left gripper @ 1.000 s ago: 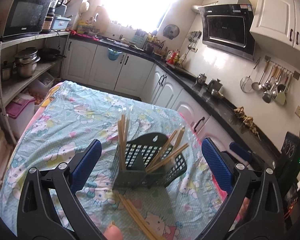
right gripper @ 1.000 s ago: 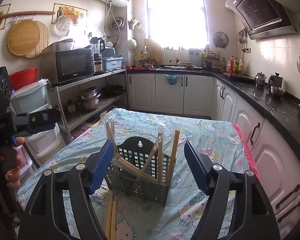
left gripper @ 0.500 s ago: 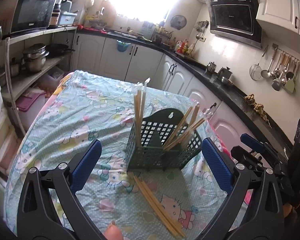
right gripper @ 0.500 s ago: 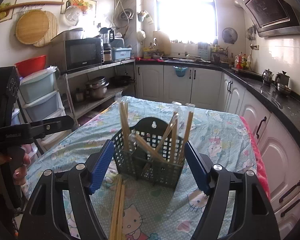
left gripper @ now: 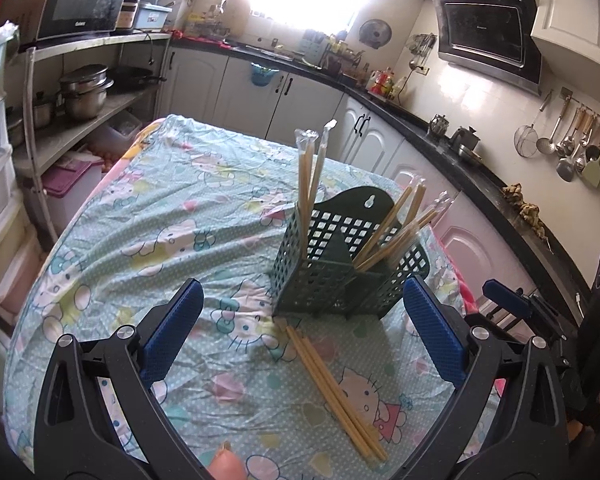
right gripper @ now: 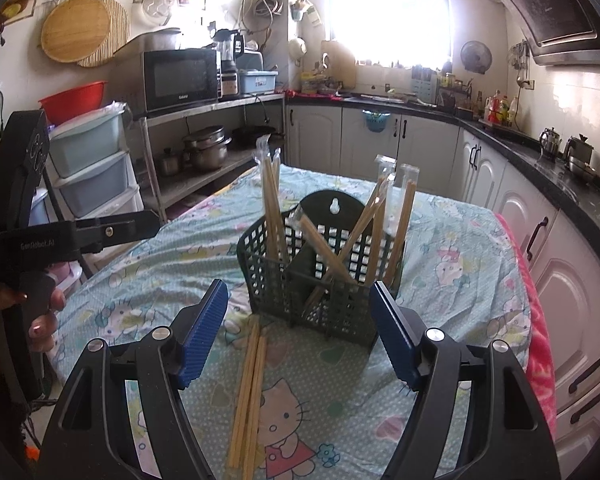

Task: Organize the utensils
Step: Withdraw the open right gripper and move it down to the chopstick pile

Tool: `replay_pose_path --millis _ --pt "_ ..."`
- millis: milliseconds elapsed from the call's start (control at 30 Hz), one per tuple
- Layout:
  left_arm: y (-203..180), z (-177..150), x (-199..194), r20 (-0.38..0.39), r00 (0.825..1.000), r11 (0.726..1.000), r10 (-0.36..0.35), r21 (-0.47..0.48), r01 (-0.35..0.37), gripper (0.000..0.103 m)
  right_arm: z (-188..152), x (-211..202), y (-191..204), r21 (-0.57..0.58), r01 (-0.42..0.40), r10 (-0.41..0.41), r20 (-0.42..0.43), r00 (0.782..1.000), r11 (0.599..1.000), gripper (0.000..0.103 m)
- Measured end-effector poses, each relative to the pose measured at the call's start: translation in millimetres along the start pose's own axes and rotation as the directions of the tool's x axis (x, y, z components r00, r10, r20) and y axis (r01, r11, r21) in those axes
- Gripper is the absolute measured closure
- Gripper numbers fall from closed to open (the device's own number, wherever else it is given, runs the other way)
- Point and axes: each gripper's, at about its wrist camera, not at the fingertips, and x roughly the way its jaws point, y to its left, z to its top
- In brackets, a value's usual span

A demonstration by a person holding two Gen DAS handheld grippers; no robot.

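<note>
Both grippers, left gripper and right gripper, are held wide open and empty, lined up on loose chopsticks lying just before the utensil caddy, presumably for pickup.

Table left of basket lies bare w/ open passage. Loose chopsticks block approach in front; upright chopsticks crowd the top.

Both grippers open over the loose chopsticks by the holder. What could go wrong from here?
1. The loose chopsticks lie bunched and flat on the wrinkled tablecloth; the right gripper may pinch cloth or grab only some.
2. Their far ends reach the holder; a lift may nudge it.
3. Chopsticks standing in the holder lean crosswise and could block insertion.
</note>
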Motion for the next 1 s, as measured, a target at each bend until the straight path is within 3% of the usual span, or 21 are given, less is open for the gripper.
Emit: replay_pose_path --millis 600,900,1000 --pt "9 -29 30 -0.098 0.995 0.999 0.033 -0.007 -0.033 0.011 -37 35 7 -0.009 -0.026 0.024 -0.127 0.992 1.000 0.033" --pt "13 -43 55 -0.178 0.984 0.999 0.012 -0.039 -0.019 0.011 -54 57 10 -0.011 -0.043 0.040 -0.205 0.978 0.999 0.033" --pt "18 -48 67 -0.215 0.977 0.998 0.002 -0.066 -0.017 0.015 -60 67 11 -0.015 -0.058 0.053 -0.244 0.968 0.998 0.042"
